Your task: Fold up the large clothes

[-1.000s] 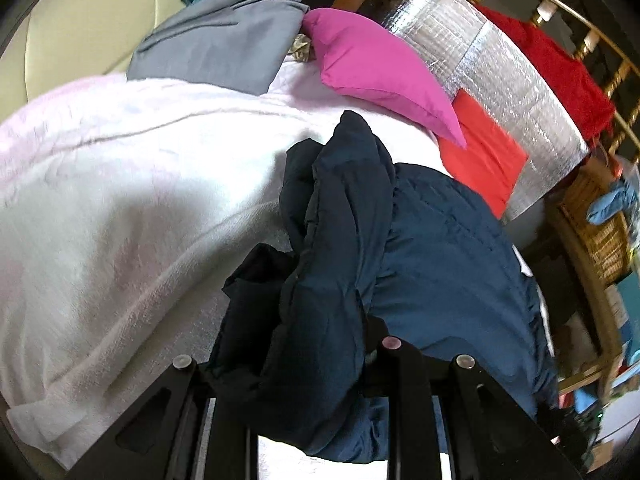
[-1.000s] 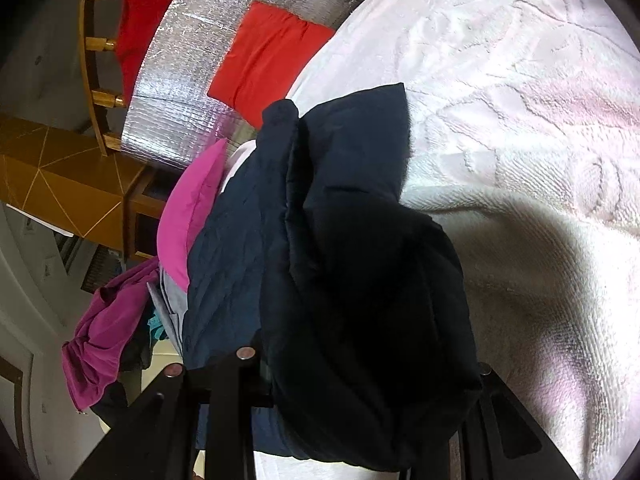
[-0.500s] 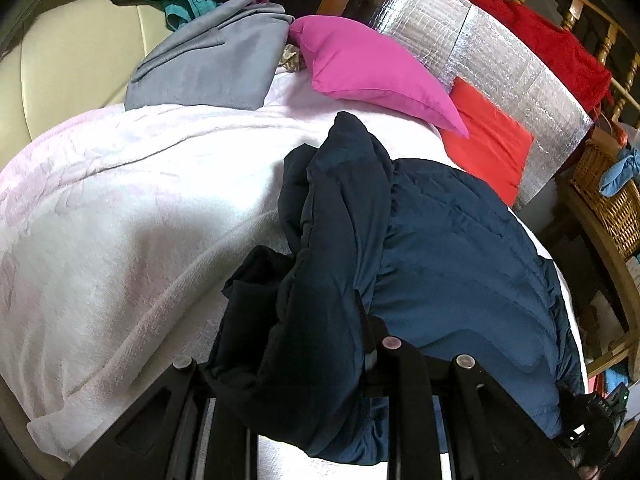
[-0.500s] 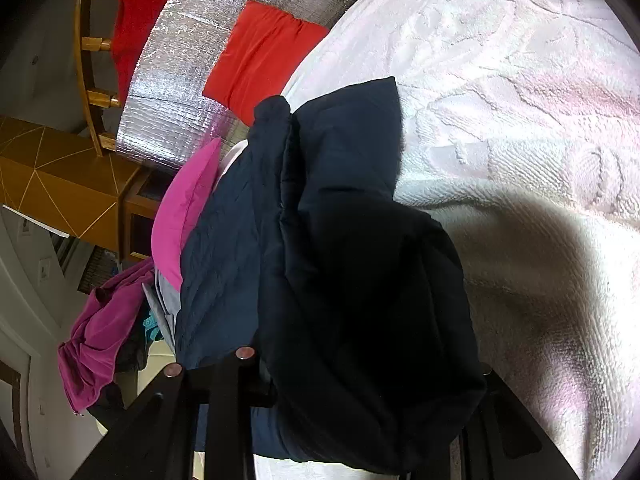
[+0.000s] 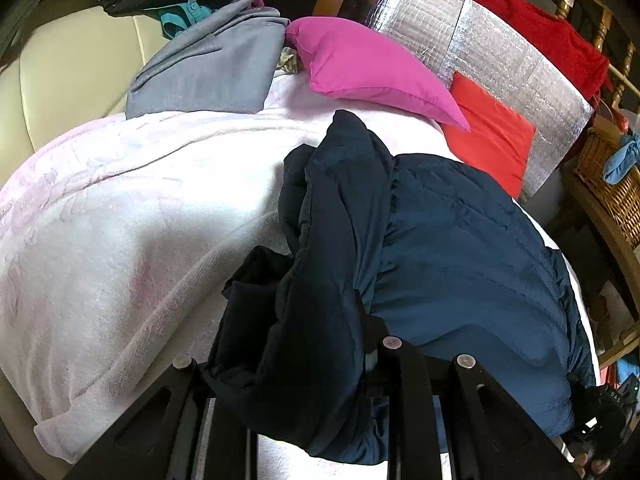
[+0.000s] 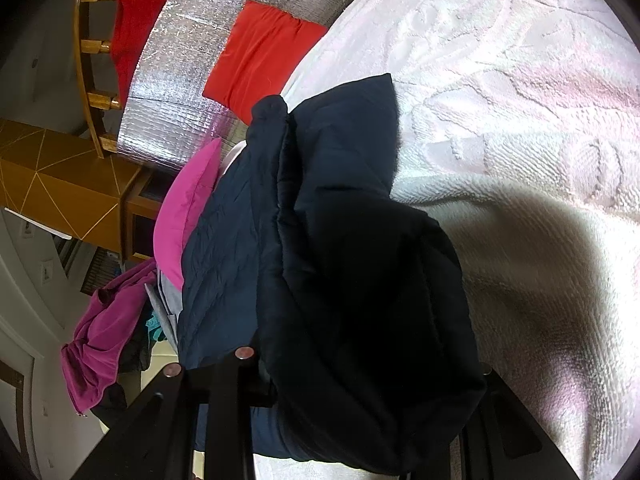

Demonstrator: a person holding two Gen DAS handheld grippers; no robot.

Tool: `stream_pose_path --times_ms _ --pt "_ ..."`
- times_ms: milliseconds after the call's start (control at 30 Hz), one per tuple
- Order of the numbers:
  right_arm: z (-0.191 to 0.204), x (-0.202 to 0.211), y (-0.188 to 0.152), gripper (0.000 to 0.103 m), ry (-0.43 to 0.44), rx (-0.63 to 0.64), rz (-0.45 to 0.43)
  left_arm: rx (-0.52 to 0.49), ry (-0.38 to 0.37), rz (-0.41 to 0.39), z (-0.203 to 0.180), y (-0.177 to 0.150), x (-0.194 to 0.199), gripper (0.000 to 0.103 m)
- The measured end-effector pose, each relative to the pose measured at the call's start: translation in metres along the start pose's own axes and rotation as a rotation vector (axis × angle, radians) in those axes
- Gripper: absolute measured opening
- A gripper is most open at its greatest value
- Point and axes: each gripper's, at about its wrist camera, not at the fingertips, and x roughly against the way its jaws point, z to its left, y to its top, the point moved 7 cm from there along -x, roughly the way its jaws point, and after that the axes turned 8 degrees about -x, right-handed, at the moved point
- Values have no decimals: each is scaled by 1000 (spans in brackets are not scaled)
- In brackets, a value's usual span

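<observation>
A navy padded jacket [image 5: 460,248] lies on a white blanket [image 5: 120,216]. In the left wrist view my left gripper [image 5: 288,364] is shut on a bunched fold of the jacket, which drapes over its fingers. In the right wrist view the same jacket [image 6: 352,280] hangs over my right gripper [image 6: 360,364], which is shut on its dark fabric. The cloth hides the fingertips of both grippers. The other gripper shows at the left wrist view's lower right corner [image 5: 604,412].
A magenta pillow [image 5: 372,68], a red cushion [image 5: 492,136] and a silver foil panel [image 5: 500,44] stand at the bed's far side. A grey garment [image 5: 208,68] lies at the back left. A wicker basket [image 5: 612,184] sits to the right. A wooden cabinet [image 6: 60,192] stands beyond.
Both grippers have kept hold of the jacket. The left view has drawn back and tilted, showing more of the jacket's right side and the headboard. The right view has barely shifted.
</observation>
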Motion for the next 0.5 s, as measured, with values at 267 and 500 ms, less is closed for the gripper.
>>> stream_pose_path --times_ms 267,500 --pt "-3 0 0 37 4 -12 12 -27 23 -4 -1 -2 0 25" --pt "-1 8 -6 57 -6 -23 80 -19 93 12 5 -7 2 50"
